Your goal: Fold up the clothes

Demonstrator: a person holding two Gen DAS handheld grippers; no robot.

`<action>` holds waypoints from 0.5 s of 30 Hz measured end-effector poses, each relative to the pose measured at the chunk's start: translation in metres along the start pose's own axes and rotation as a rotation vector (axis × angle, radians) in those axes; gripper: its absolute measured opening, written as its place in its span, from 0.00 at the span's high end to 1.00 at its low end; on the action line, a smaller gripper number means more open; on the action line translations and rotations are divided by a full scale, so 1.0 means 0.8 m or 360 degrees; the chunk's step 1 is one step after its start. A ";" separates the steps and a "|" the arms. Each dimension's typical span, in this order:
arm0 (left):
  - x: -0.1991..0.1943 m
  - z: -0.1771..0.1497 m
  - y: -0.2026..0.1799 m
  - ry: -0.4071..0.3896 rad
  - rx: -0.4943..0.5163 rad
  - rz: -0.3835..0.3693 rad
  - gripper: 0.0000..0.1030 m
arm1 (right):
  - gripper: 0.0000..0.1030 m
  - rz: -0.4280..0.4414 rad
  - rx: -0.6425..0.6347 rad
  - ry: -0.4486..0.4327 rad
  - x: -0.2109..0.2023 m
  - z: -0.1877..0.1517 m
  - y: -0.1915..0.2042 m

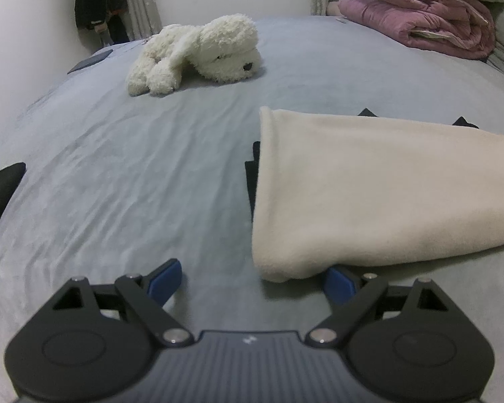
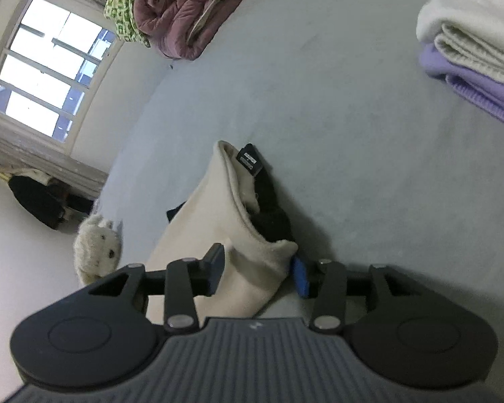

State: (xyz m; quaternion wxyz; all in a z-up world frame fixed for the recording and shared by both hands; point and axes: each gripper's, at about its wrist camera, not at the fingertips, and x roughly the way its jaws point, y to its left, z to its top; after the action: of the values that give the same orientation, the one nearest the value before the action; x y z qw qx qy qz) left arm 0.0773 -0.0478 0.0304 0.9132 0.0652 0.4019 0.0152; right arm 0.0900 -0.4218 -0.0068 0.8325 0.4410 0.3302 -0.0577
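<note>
Left gripper [image 1: 248, 283] stands wide with nothing between its blue pads, low over the grey bed [image 1: 117, 184]; I see a corner of the cream fleece garment [image 1: 369, 194] draped over its right pad. Right gripper [image 2: 260, 268] is narrowed on a bunched fold of the same garment [image 2: 218, 235], pads against the cloth, black lining showing inside. At 11 o'clock in the left view lies a white plush dog [image 1: 201, 53]; at 1 o'clock a pink quilt [image 1: 436, 23]. Folded clothes [image 2: 477, 50] are stacked at 2 o'clock in the right view.
</note>
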 end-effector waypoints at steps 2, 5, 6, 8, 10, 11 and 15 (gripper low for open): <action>0.000 0.000 -0.003 -0.0008 0.0014 0.0011 0.12 | 0.75 -0.0022 -0.0066 -0.0044 -0.004 -0.002 0.007; -0.001 0.000 -0.002 -0.0002 0.0007 0.0010 0.12 | 0.79 0.0036 -0.0155 -0.0136 -0.016 -0.002 0.021; -0.002 0.001 -0.002 -0.0003 0.0014 0.0015 0.12 | 0.79 0.0060 -0.0185 -0.0168 -0.020 -0.002 0.025; -0.005 0.001 -0.006 -0.0018 0.0065 0.0044 0.12 | 0.79 0.0051 -0.0257 -0.0201 -0.021 -0.005 0.035; -0.010 0.002 -0.008 -0.0023 0.0114 0.0072 0.12 | 0.79 0.0026 -0.0292 -0.0205 -0.019 -0.008 0.038; -0.014 0.003 -0.009 -0.0021 0.0129 0.0082 0.12 | 0.79 0.0019 -0.0297 -0.0203 -0.019 -0.008 0.037; -0.040 0.003 -0.007 -0.0051 0.0142 0.0116 0.12 | 0.79 0.0014 -0.0261 -0.0184 -0.018 -0.001 0.032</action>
State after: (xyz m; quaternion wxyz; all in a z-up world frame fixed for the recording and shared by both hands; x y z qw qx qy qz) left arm 0.0570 -0.0562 0.0546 0.9146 0.1207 0.3849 0.0294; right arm 0.0885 -0.4082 0.0190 0.8838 0.3687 0.2834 -0.0521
